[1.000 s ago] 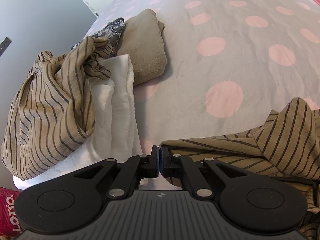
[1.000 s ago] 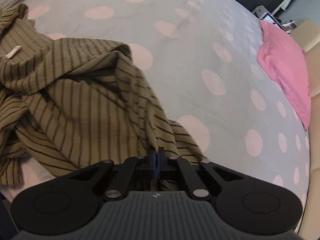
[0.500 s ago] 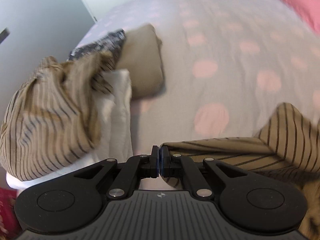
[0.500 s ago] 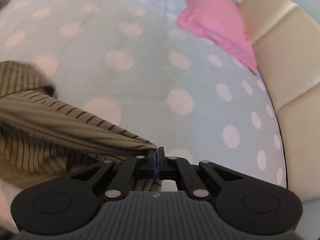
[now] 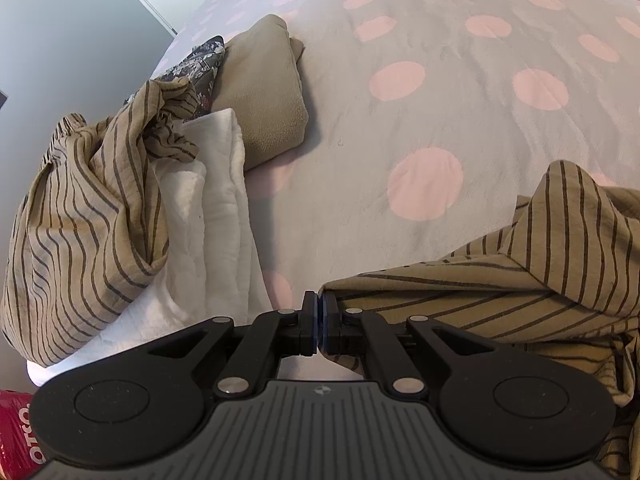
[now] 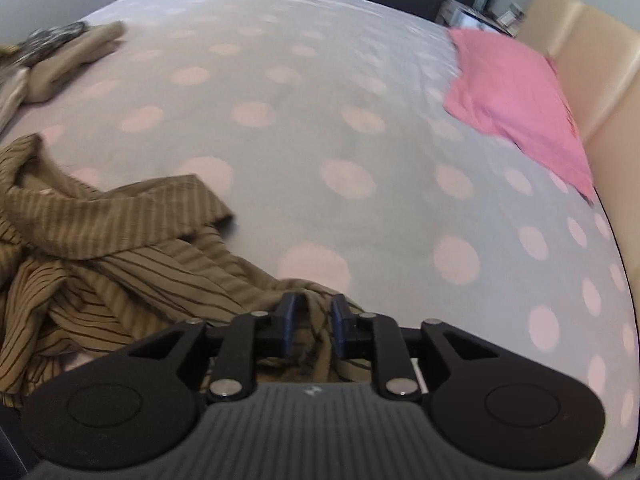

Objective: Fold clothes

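A tan shirt with dark stripes lies crumpled on the grey bedspread with pink dots. My left gripper is shut on one edge of the shirt, which stretches away to the right. In the right wrist view the same shirt spreads to the left. My right gripper stands open, its fingers a small gap apart, with a fold of the shirt lying loose between them.
At the bed's left edge sits a pile: another striped cloth, folded white fabric, a folded tan piece and a dark patterned item. A pink pillow lies by the beige headboard.
My right gripper has swung toward the headboard side and opened, letting go of the shirt. The left gripper keeps its hold and has barely moved.
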